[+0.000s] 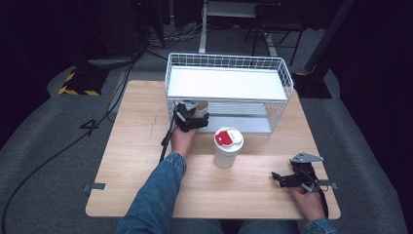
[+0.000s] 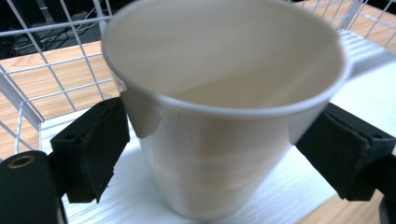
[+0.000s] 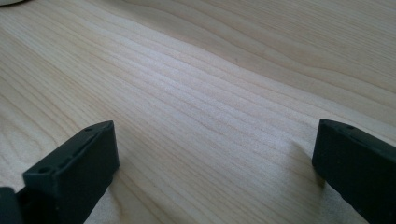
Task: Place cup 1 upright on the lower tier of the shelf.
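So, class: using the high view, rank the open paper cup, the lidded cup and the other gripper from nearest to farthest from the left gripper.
1. Open paper cup: between the left gripper jaws, on the rack's lower shelf.
2. Lidded cup: mid-table, right of it.
3. Right gripper: table's near right corner.

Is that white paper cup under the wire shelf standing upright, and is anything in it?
Upright and empty: the paper cup stands mouth-up on the rack's lower shelf, its inside bare.

Paper cup [image 2: 224, 140]: rim blurred, base cut off at bottom edge of left gripper view. In the high view, the rack [image 1: 229, 83] hides most of it.
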Demonstrator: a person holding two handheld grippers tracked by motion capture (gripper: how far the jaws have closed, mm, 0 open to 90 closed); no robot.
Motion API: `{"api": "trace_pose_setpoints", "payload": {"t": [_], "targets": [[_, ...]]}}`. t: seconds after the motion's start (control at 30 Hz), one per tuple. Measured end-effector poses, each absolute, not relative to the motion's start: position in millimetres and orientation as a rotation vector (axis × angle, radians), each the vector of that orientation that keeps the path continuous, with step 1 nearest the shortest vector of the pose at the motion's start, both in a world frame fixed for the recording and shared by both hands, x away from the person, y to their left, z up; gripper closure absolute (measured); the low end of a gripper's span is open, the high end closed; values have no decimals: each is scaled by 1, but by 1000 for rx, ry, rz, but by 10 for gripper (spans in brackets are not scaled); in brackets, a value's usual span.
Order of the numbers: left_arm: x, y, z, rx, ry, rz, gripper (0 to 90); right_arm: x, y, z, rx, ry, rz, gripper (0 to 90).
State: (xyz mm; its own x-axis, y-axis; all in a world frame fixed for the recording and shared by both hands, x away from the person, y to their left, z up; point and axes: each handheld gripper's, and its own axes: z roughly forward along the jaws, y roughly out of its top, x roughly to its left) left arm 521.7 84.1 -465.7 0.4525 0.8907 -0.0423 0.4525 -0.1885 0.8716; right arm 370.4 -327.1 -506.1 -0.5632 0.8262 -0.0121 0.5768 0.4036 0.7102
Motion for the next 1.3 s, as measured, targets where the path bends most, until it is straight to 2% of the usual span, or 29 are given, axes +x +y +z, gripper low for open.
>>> {"api": "trace_pose_setpoints", "payload": {"t": [0.33,0.4,0.87,1.3], "targets": [[501,87,-454,1828,1151,608,106,370,-327,-506,1211,2303,952,5],[498,88,-453,1838,1157,571,90,370,-327,-506,1211,2303,952,5],[448,102,-435,1802,1096,581,96,370,-327,-506,1210,2303,951,5],[407,137,-416,1798,1102,554,118,370,-327,-506,1214,2301,953,5]]}}
